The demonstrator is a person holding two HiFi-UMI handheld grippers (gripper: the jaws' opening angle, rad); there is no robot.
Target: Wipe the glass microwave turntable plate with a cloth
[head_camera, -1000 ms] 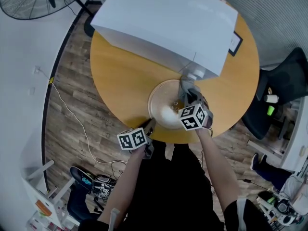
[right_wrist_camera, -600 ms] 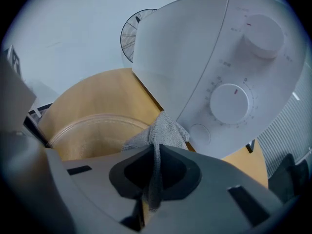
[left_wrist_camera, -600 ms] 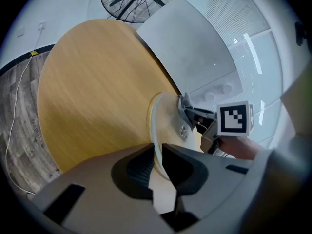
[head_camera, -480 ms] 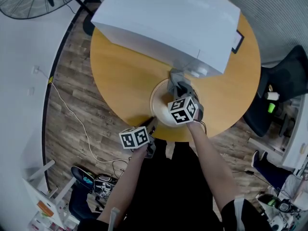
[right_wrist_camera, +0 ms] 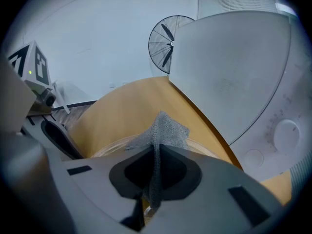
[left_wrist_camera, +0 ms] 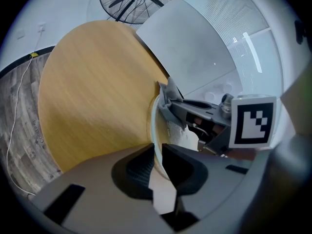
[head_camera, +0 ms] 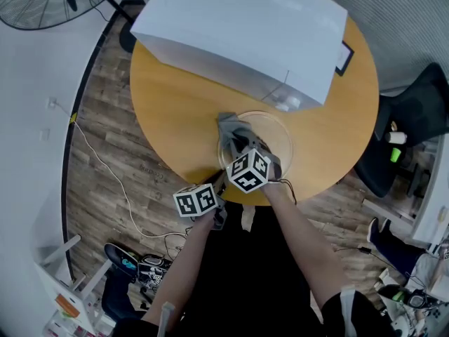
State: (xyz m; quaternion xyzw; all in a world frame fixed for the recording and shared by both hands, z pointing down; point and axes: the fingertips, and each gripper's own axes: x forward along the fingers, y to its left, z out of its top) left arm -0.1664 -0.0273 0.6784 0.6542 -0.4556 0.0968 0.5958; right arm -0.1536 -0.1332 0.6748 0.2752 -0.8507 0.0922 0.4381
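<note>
My left hand-held gripper point(left_wrist_camera: 158, 155) is narrowed onto the rim of the plate point(head_camera: 273, 133), the glass edge pinched between its pads. That grip is thin, and it is all that steadies the plate. If I lean hard on the cloth point(right_wrist_camera: 163, 128), I judge the smooth rim could slide out of the pads and the plate could skate across the counter point(head_camera: 175, 118). The plate lies low in the head view, close to the counter's lower edge, so a skid that way could carry it off onto the floor. Squeezing harder carries its own risk, since it could chip the glass.

My right hand-held gripper point(right_wrist_camera: 156, 165) is clamped on a fold of the cloth, which fans out past the jaws over the plate's left part. Only a narrow strip is caught. A dragging stroke could pull it free, and bare jaws might then scrape the glass.

The microwave point(head_camera: 238, 27) fills the top of the head view, just beyond the plate. Its front looks closed and nothing of its inside shows. The plate carries nothing but the cloth.
</note>
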